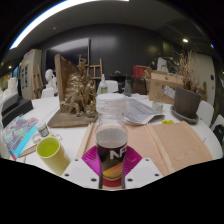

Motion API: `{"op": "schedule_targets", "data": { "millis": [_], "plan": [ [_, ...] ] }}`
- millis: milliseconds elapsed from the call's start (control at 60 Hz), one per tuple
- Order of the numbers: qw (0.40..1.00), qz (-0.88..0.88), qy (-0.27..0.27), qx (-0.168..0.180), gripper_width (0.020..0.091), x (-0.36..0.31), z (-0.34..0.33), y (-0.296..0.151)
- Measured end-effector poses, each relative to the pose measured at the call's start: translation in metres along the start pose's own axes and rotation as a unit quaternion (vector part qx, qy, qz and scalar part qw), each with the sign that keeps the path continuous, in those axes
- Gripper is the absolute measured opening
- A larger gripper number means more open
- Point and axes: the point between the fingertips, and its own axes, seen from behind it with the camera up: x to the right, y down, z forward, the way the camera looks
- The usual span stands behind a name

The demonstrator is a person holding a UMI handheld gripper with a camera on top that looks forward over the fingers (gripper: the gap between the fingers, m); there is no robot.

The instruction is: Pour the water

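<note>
On the white tabletop (60, 135), at the far left, a flat packet with blue and pink print (22, 135) is seen lying near the edge. Just right of it, a small yellow-green cup (50, 151) stands upright, mouth up. Behind the cup, a brown carved wooden figure on a flat board (75, 100) is noted, with wooden easels further back.

At centre, a clear plastic jar with a white lid (111, 135) is held upright between the fingers, its long axis vertical and its lid pointing up; dark liquid is visible in its lower part. The gripper (111, 160) is closed on the jar, with the magenta pads (93, 158) pressed against both of its sides. The jar is just right of the yellow-green cup, not touching it.

To the right, a light wooden board (170, 145) is laid flat on the table. Beyond it, loose papers (143, 112) and a dark grey pot with a dry plant (186, 98) are recorded.
</note>
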Motion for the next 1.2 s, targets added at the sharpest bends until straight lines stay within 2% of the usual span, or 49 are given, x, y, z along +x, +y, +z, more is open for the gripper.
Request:
{"op": "schedule_targets", "data": {
  "millis": [83,133,233,317,350,400,450,517,567,783,967,1200],
  "plan": [
    [1.000,0.010,-0.002,-0.011,0.0247,-0.001,0.006,0.015],
    [1.000,0.007,-0.002,0.001,0.0252,-0.003,0.006,0.013],
    [1.000,0.007,0.002,0.005,0.0333,-0.003,0.005,0.014],
    [1.000,0.017,0.005,-0.009,0.0429,-0.002,0.002,0.021],
    [0.999,0.018,0.009,-0.029,0.0532,0.001,-0.001,0.030],
    [0.998,0.019,0.011,-0.052,0.0867,0.001,-0.008,0.038],
    [0.998,0.027,0.012,-0.050,0.0814,0.001,-0.020,0.037],
    [0.998,0.027,0.011,-0.059,0.0868,-0.003,-0.041,0.039],
    [0.997,0.028,0.011,-0.069,0.0851,-0.007,-0.065,0.041],
    [0.994,0.034,0.007,-0.106,0.0856,-0.029,-0.173,0.041],
    [0.994,0.022,0.023,-0.105,0.0857,-0.037,-0.233,0.028],
    [0.994,-0.001,0.045,-0.101,0.0858,-0.041,-0.260,0.028]
  ]
}}
